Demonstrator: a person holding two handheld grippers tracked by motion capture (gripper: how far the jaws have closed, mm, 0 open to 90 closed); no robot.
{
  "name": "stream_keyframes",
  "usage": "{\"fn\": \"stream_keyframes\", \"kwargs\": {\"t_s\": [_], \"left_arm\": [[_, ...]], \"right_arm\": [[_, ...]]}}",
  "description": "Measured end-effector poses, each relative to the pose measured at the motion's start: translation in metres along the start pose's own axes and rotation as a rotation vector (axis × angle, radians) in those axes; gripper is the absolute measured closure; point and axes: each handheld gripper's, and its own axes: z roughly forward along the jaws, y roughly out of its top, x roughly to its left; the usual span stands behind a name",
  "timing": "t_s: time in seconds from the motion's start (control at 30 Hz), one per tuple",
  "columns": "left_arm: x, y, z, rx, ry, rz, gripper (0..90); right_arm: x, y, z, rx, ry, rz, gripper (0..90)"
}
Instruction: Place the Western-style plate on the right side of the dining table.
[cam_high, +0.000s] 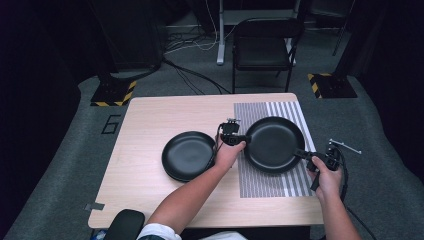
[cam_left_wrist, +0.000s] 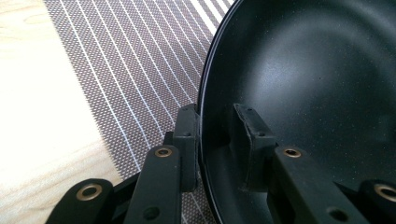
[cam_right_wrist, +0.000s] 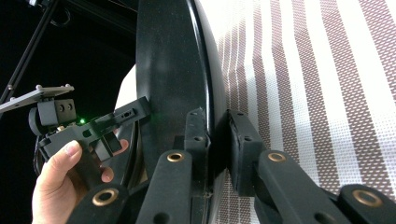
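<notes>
The person is gripping the black pan (cam_high: 274, 144) from both sides over the striped mat (cam_high: 260, 182) at the right of the wooden bench (cam_high: 150, 115): the left tool (cam_high: 241, 139) is clamping the pan's left rim, one jaw outside the wall and one inside the bowl, and the right tool (cam_high: 302, 153) is clenched on the rim at the opposite edge. In the right gripper view the pan is standing edge-on between that tool's jaws, with the left hand (cam_right_wrist: 60, 182) showing beyond it. A second, smaller black pan (cam_high: 188, 155) is lying on the bare wood just left of the mat, beside the left forearm.
</notes>
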Motion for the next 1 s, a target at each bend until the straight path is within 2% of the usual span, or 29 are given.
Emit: {"fn": "stream_keyframes", "kwargs": {"t_s": [0.07,0.1,0.13,0.23,0.27,0.3,0.87,0.9,0.93,1.0], "left_arm": [[0.000,0.000,0.003,0.000,0.004,0.002,71.5],[0.000,0.000,0.005,-0.001,0.006,-0.004,71.5],[0.001,0.001,0.007,0.003,0.004,-0.008,71.4],[0.002,0.000,0.012,0.015,0.001,-0.024,71.4],[0.002,0.000,0.013,0.018,0.001,-0.020,71.4],[0.002,0.000,0.014,0.018,0.004,-0.021,71.4],[0.007,0.000,0.022,0.025,0.014,-0.035,71.1],[0.007,0.000,0.022,0.026,0.015,-0.033,71.1],[0.008,0.000,0.023,0.026,0.017,-0.033,71.1],[0.008,0.000,0.023,0.026,0.017,-0.033,71.0]], "right_arm": [[-0.002,0.001,0.001,-0.001,-0.001,0.001,80.0],[-0.001,0.002,0.001,0.005,-0.001,0.020,80.0],[-0.004,0.003,0.002,0.001,-0.005,0.002,80.0],[-0.008,0.006,0.003,0.006,-0.014,-0.001,79.8],[-0.007,0.006,0.003,0.016,-0.012,0.023,79.8],[-0.009,0.007,0.004,0.007,-0.012,0.008,79.8],[-0.012,0.009,0.011,0.006,-0.028,0.005,79.9],[-0.012,0.009,0.011,0.012,-0.025,0.026,79.9],[-0.014,0.010,0.012,0.004,-0.029,0.008,80.0],[-0.015,0.010,0.012,0.003,-0.025,0.007,79.9]]}}
